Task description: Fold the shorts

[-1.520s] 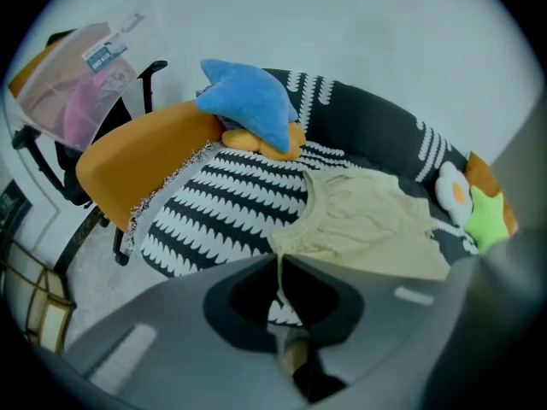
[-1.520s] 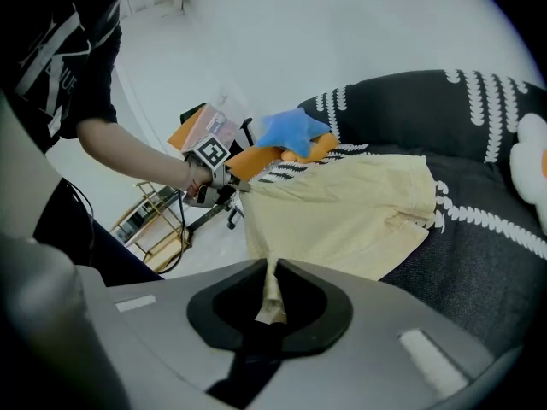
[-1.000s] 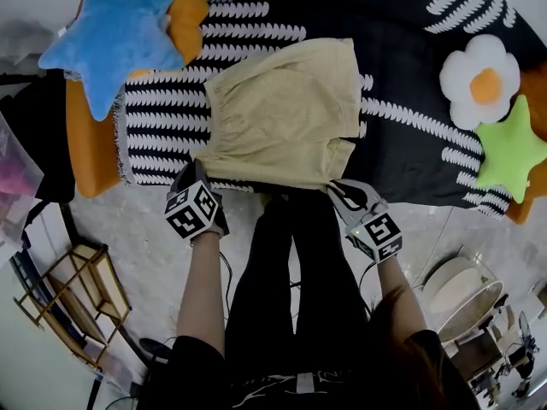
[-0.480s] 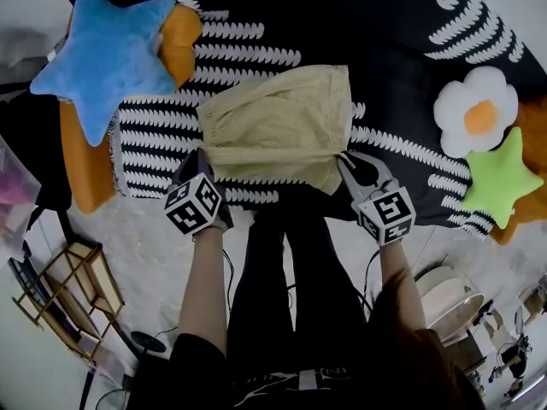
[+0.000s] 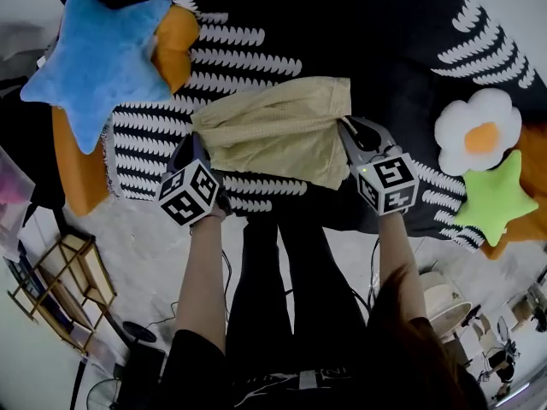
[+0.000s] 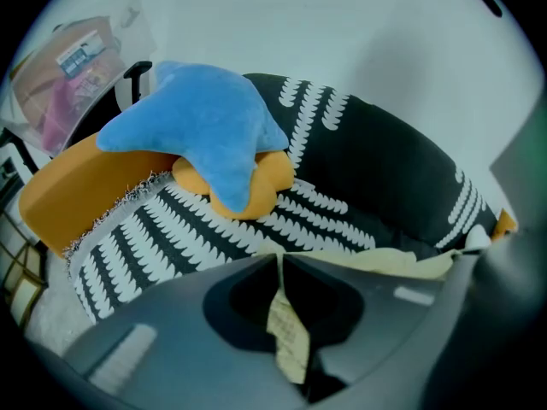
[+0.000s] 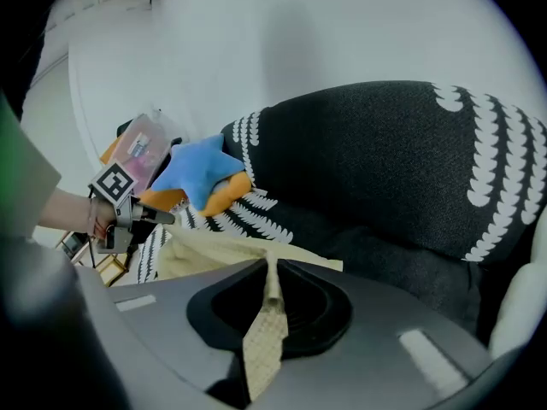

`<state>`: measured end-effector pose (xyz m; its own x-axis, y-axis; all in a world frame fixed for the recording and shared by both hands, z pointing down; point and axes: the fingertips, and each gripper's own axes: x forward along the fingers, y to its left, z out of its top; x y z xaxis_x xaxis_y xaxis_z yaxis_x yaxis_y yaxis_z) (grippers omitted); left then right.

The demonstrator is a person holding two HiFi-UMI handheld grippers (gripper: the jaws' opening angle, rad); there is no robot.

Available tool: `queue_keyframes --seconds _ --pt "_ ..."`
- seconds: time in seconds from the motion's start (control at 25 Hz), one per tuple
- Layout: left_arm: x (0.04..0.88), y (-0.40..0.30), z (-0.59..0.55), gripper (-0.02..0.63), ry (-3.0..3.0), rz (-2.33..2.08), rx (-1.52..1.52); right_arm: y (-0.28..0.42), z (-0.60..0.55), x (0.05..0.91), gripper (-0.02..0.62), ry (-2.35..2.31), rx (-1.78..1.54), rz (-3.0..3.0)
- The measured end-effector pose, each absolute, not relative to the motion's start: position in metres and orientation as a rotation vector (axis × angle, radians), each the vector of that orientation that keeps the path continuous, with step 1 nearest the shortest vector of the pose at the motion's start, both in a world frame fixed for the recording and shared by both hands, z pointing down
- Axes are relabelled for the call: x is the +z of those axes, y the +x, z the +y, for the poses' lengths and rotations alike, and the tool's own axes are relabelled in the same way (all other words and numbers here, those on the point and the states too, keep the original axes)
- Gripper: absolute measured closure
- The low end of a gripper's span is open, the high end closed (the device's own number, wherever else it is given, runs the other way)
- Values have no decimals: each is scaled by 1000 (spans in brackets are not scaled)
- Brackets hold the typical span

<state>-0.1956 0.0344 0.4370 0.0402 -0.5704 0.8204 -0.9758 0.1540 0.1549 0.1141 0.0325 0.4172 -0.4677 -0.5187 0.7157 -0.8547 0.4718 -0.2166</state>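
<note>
The pale yellow shorts [image 5: 273, 131] lie on the black blanket with white leaf print [image 5: 402, 32], their near edge lifted and doubled toward the far side. My left gripper [image 5: 193, 149] is shut on the near left corner; a strip of yellow cloth [image 6: 287, 338] is pinched between its jaws [image 6: 280, 261]. At the near right corner my right gripper [image 5: 347, 128] is shut too, with cloth [image 7: 263, 336] trapped in its jaws [image 7: 272, 267]. From the right gripper view the shorts [image 7: 224, 250] stretch across to the left gripper [image 7: 128, 214].
A blue star cushion [image 5: 98, 54] lies on an orange cushion [image 5: 178, 34] at the left. At the right sit a white flower cushion [image 5: 479, 131] and a green star cushion [image 5: 496, 196]. The person's legs [image 5: 291, 272] stand at the blanket's near edge. A wooden rack [image 5: 60, 284] is lower left.
Both grippers have moved away from the person, carrying the near edge of the shorts over the rest. The visible shorts have become shorter front to back.
</note>
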Motion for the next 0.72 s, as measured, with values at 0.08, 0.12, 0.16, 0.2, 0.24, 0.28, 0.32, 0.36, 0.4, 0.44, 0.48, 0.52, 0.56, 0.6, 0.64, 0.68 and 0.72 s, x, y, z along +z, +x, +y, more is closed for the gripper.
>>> queue_keyframes --seconds 0.08,0.12,0.16,0.2,0.24,0.28,0.32,0.36,0.4,0.44,0.48,0.52,0.56,0.6,0.64,0.68,0.72 --pt "440 -195 27 606 1508 -1640 635 114 18 423 555 1139 758 -2148" --pt "442 -196 23 606 1506 -1644 634 113 11 427 555 1135 750 -2146" --pt "444 -196 20 606 1503 -1647 634 112 5 432 555 1128 742 -2142" --pt "446 -196 16 606 1501 -1650 636 112 0 437 555 1117 736 -2135" --pt "448 -197 13 606 1499 -1652 638 111 -5 443 554 1107 733 -2129" --pt "451 -197 10 606 1499 -1654 641 111 -10 449 554 1100 731 -2122" --pt "455 -197 6 606 1499 -1656 646 111 -15 455 554 1095 732 -2114" --pt "459 -197 2 606 1499 -1657 653 112 -19 461 552 1091 733 -2105" --pt "463 -196 0 606 1497 -1658 660 113 -22 468 552 1088 736 -2096" --pt "467 -194 -2 606 1493 -1659 667 114 -25 474 551 1085 739 -2087" --pt "470 -193 -4 606 1487 -1662 673 115 -26 480 550 1082 742 -2078" --pt "472 -193 -5 606 1481 -1666 677 116 -28 484 549 1080 745 -2070" --pt "474 -193 -5 606 1475 -1673 681 116 -29 489 548 1079 749 -2062" --pt "475 -195 -6 606 1468 -1680 687 116 -30 492 545 1080 754 -2052" --pt "476 -197 -7 606 1463 -1689 691 115 -32 496 538 1084 762 -2041" --pt "476 -201 -8 606 1459 -1698 692 114 -34 499 526 1093 772 -2029" --pt "476 -205 -9 606 1458 -1708 687 113 -37 502 512 1106 788 -2019"
